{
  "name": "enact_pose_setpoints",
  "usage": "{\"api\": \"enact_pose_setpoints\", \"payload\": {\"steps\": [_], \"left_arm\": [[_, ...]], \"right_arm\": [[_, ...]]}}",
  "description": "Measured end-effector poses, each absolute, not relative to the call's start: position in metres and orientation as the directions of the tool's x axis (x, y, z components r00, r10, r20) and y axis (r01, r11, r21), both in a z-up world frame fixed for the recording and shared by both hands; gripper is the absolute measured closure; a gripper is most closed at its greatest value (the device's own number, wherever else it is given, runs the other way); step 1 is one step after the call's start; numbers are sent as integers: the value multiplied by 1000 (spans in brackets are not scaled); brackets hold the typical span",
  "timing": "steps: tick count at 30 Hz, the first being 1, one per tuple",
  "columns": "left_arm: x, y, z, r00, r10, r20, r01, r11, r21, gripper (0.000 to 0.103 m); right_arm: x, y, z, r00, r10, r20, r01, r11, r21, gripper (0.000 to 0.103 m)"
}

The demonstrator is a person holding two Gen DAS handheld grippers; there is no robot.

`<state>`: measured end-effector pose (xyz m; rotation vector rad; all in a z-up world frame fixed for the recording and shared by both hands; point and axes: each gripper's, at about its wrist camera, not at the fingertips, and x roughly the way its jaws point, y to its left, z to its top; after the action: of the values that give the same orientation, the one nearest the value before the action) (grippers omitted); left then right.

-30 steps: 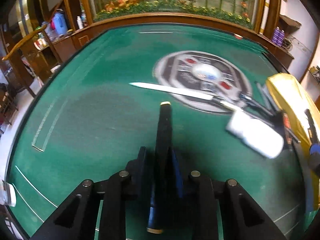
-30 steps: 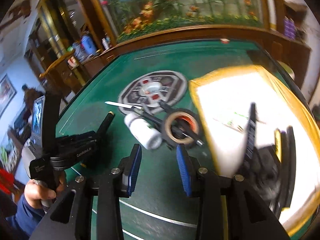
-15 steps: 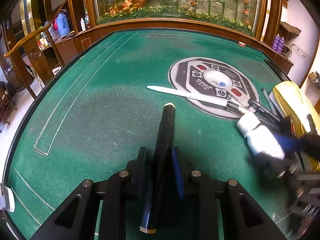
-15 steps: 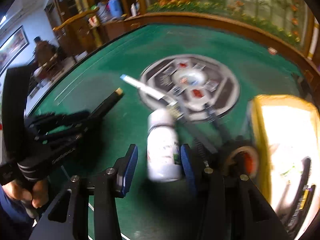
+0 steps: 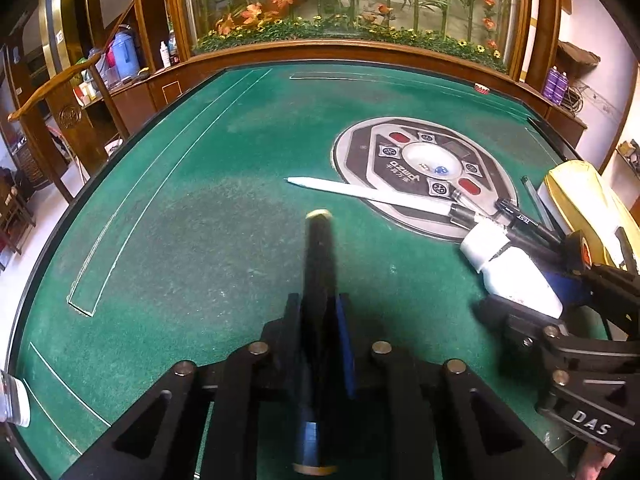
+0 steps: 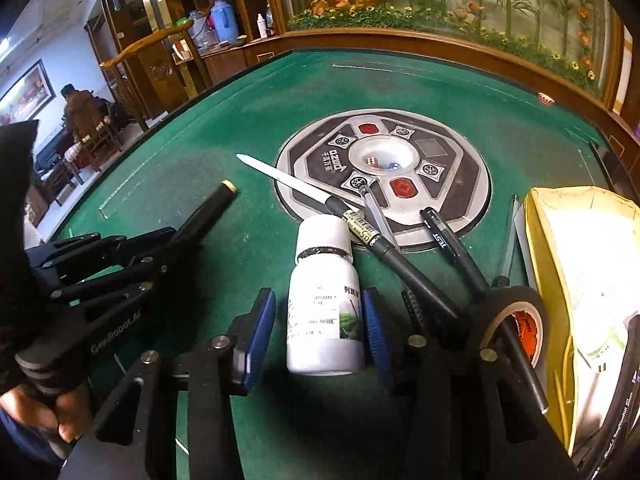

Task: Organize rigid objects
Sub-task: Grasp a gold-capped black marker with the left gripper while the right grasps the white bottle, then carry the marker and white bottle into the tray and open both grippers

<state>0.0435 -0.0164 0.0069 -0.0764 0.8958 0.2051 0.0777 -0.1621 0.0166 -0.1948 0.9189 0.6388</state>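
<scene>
My left gripper [image 5: 318, 312] is shut on a black pen with gold ends [image 5: 318, 256], held above the green felt; it also shows in the right wrist view [image 6: 208, 208]. My right gripper [image 6: 320, 312] is open, its blue pads either side of a white bottle [image 6: 324, 300] lying on the felt, cap pointing away. The bottle shows at the right of the left wrist view [image 5: 516, 276]. A white-bladed knife [image 6: 296, 186], several dark pens [image 6: 400, 260] and a black tape roll [image 6: 516, 320] lie beside it.
A round grey control panel [image 6: 460, 184] sits in the middle of the green table [image 5: 200, 220]. A yellow bag [image 6: 580, 260] with papers and cables lies at the right. A wooden rim and a glass plant case [image 5: 352, 0] border the far side.
My right gripper has swung left and down until its open jaws straddle the white bottle. My left gripper keeps hold of the black pen and has barely moved.
</scene>
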Motion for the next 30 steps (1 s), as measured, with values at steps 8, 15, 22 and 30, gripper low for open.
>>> {"api": "enact_pose_setpoints", "payload": {"steps": [8,15,22,30], "left_arm": [[41,-5,10,609,77,-790,-224,971,-78,86],[38,-5,17,643,56,-764,-219,969,-114,86],[37,-9,21,661,65,-747,-209,973,-100,86],[39,-12,19,658,84,-748,-210,975,-75,86]], "right_arm": [[80,-184,19,424,510,-749,-552,801,233,70],[77,-190,31,455,552,-699,-562,787,256,70],[75,-191,37,462,562,-687,-559,785,266,70],[75,-193,38,469,564,-680,-555,787,270,70]]}}
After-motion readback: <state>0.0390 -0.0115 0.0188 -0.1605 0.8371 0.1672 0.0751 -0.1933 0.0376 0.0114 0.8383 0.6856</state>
